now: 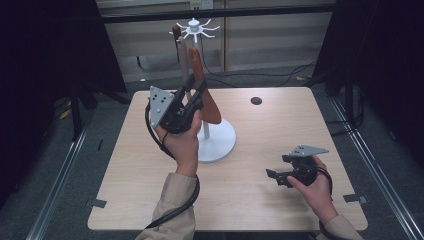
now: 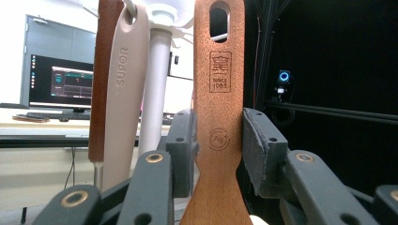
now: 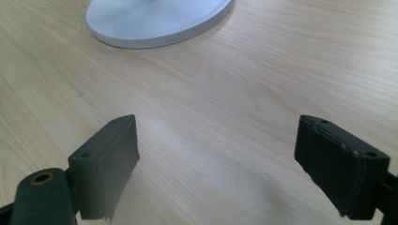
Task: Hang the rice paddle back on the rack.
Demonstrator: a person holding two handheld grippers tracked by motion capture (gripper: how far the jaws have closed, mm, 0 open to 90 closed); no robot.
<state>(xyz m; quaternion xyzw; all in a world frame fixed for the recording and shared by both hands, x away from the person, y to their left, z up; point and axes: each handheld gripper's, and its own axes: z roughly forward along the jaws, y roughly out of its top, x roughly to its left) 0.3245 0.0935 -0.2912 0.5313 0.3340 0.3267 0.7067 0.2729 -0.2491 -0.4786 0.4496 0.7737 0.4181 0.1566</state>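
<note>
My black left gripper (image 2: 218, 140) has a reddish-brown wooden spatula (image 2: 218, 117), its handle stamped with a dark square mark and a round one. Beside it hangs a pale beige utensil (image 2: 123, 93) and a dark brown handle (image 2: 101, 70), on a white rack (image 1: 207, 135). Light wood-grain table (image 1: 250, 200); my right gripper (image 3: 216, 164) is black too.

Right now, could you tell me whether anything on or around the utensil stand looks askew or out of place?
Nothing looks damaged or spilled. The wooden spatula hangs tilted off the white stand, because the left tool is clamped on its handle. The beige utensil beside it hangs straight. The right tool rests open over the table.
</note>
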